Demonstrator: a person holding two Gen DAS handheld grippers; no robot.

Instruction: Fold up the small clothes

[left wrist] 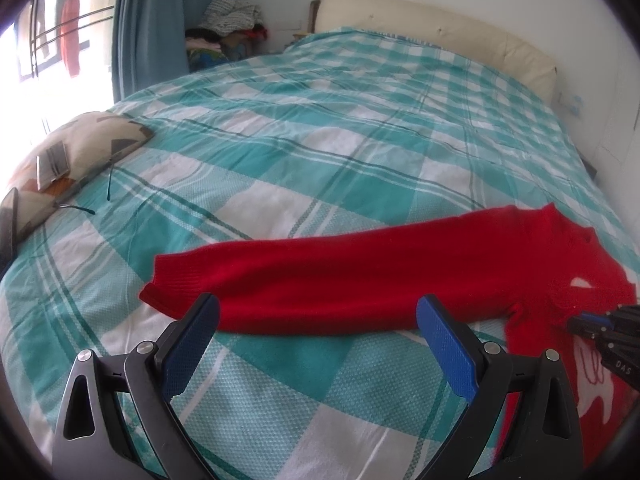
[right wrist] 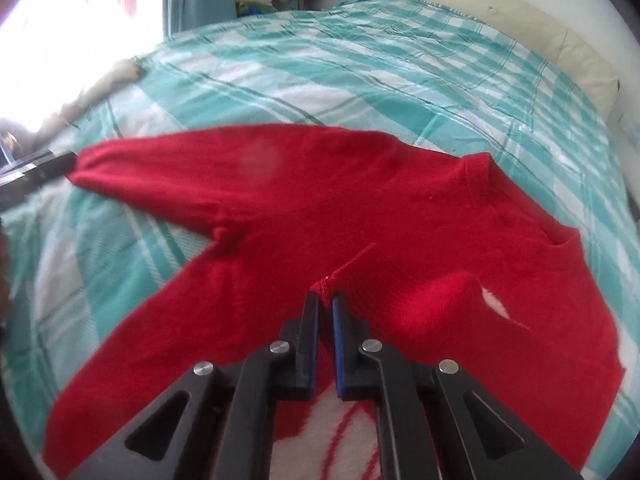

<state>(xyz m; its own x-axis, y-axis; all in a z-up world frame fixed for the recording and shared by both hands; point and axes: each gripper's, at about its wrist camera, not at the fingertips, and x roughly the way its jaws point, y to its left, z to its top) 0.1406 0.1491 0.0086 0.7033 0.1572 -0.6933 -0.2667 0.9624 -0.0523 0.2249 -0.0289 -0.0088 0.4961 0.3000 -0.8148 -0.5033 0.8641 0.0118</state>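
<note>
**So, red sweater spread on the bed, one cuff pinched**

Basically a red sweater (right wrist: pixel 320 208) is laid out flat on a bed covered with a teal and white checked bedspread (left wrist: pixel 320 120). One sleeve (left wrist: pixel 320 276) is stretched out straight to the side, and its ribbed cuff end is seen just ahead of the left gripper (left wrist: pixel 318 312). That gripper's blue-padded fingers (left wrist: pixel 448 344) are spread wide apart, with nothing held between them; they are hovering right at the near edge of the sleeve, though actual contact can't be made out.

In the right wrist view, the right gripper (right wrist: pixel 325 300) is seen with its fingers pressed nearly together, clamped on the ribbed cuff (right wrist: pixel 352 276) of the other sleeve. That sleeve has been brought across the body of the sweater, so the cuff is lifted over the chest area. A white pattern on the sweater's front is partly seen below the gripper. The collar (right wrist: pixel 560 240) is pointed toward the right side of the bed.

Further back, a cream headboard (left wrist: pixel 440 28) is seen at the far end of the bed, a patterned pillow (left wrist: pixel 80 152) lies at the left edge, and a pile of clothes (left wrist: pixel 232 24) is stacked in the corner beside a blue curtain (left wrist: pixel 152 20).
</note>
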